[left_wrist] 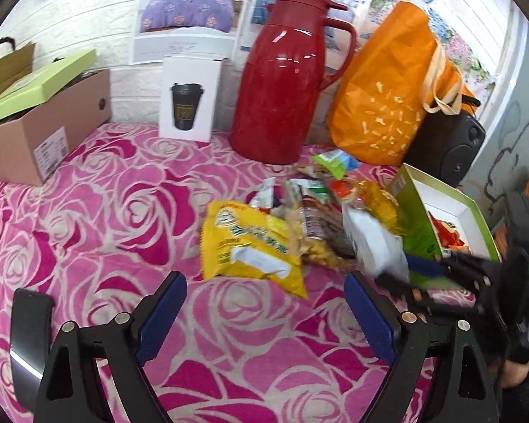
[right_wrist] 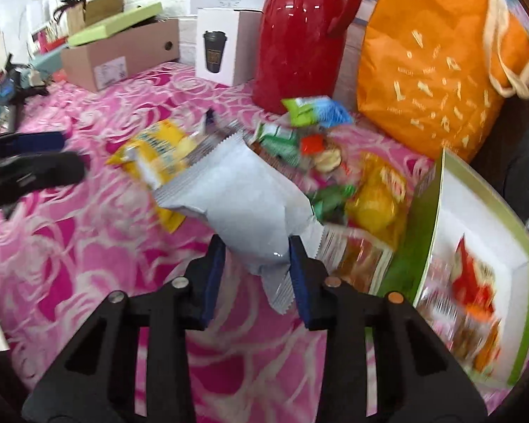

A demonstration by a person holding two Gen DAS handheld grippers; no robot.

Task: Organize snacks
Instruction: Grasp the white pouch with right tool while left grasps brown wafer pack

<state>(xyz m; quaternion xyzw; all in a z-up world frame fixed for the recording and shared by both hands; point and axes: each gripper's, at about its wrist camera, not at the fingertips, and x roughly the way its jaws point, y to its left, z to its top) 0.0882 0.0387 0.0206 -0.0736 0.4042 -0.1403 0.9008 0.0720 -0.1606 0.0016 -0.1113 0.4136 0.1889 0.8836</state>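
Right tool (right_wrist: 255,257) clenched on a white snack packet (right_wrist: 243,197), pinched near one crimped end and lifted clear of the pink rose-patterned surface (right_wrist: 70,246), just left of the green-rimmed box (right_wrist: 476,218). Inside that box, red and orange wrappers (right_wrist: 472,282), blurred. Behind the packet, a loose pile: yellow bag (left_wrist: 250,243), green and blue pouch (left_wrist: 335,162), other small packs. Left tool (left_wrist: 264,313) released, fingers spread wide, hovering over bare surface near the yellow bag. Further back, red jug (left_wrist: 285,81), orange tote (left_wrist: 391,88), white cup carton (left_wrist: 190,98), cardboard box (left_wrist: 42,130).
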